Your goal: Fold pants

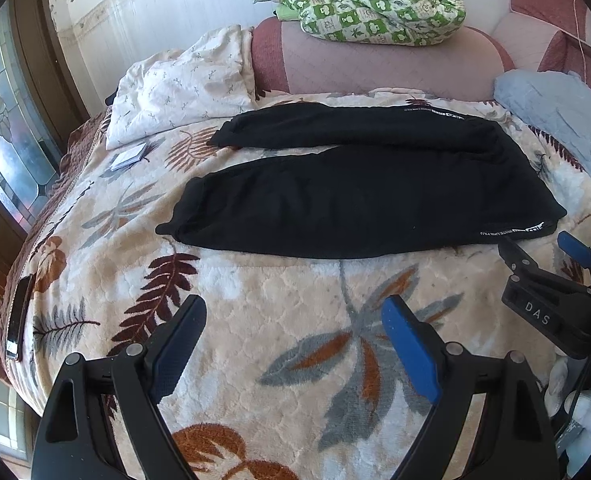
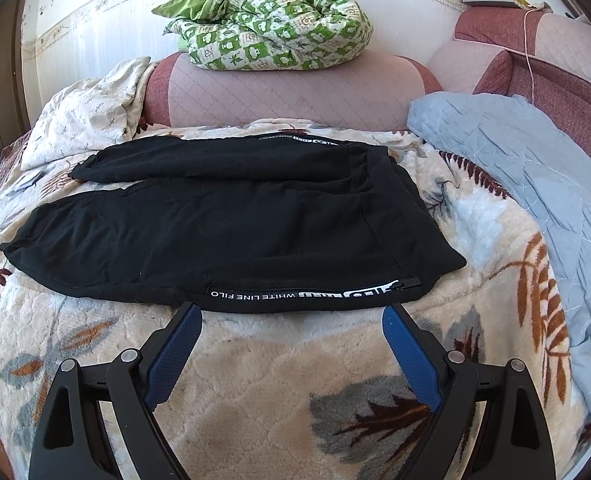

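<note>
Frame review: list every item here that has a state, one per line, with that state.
black pants: spread flat on the bed, two legs side by side, not yet folded.
left gripper: jaws open, empty, short of the pants.
right gripper: jaws open, empty, tips at the near pants edge.
green quilt: bundled on the headboard.
white pillow: crumpled at the bed's far corner.
blue cover: rumpled beside the pants.

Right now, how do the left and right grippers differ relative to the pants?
The right gripper sits at the near edge of the black pants, its fingers framing the white-lettered strip; the left gripper hangs further back over the bare leaf-print blanket. The right is at the waistband end; the left faces the middle of the near leg. Both are open and hold nothing.
</note>
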A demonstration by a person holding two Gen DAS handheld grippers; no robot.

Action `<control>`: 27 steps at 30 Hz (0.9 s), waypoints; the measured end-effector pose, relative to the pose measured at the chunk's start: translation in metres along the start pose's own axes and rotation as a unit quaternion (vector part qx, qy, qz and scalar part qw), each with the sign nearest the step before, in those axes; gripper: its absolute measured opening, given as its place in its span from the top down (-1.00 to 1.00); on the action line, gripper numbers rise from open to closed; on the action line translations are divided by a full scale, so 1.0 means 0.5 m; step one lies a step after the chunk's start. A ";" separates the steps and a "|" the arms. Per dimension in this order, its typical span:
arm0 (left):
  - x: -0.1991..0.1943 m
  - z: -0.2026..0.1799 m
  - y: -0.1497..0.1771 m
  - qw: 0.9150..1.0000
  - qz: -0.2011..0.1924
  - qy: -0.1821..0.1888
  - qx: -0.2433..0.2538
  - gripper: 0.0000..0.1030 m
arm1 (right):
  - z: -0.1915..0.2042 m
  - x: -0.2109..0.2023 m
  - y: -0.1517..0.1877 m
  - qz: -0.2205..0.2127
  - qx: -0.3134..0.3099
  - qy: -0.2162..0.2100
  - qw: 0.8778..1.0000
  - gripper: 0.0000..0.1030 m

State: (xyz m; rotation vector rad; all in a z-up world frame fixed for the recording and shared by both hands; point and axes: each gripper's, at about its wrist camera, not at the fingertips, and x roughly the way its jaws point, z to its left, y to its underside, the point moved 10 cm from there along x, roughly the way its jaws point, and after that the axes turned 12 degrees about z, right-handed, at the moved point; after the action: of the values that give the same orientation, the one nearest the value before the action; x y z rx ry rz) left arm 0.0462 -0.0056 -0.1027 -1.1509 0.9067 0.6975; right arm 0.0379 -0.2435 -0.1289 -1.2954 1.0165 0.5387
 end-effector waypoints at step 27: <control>0.231 0.313 -0.080 0.962 0.087 0.147 -0.213 -0.73 | -0.183 0.067 0.002 0.073 0.234 -0.159 0.956 -0.85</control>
State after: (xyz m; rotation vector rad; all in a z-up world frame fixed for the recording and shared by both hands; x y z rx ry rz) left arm 0.1725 0.1351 -0.1637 -1.6002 1.1516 0.9083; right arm 0.0251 -0.3369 -0.1535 -0.6907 0.9021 0.5555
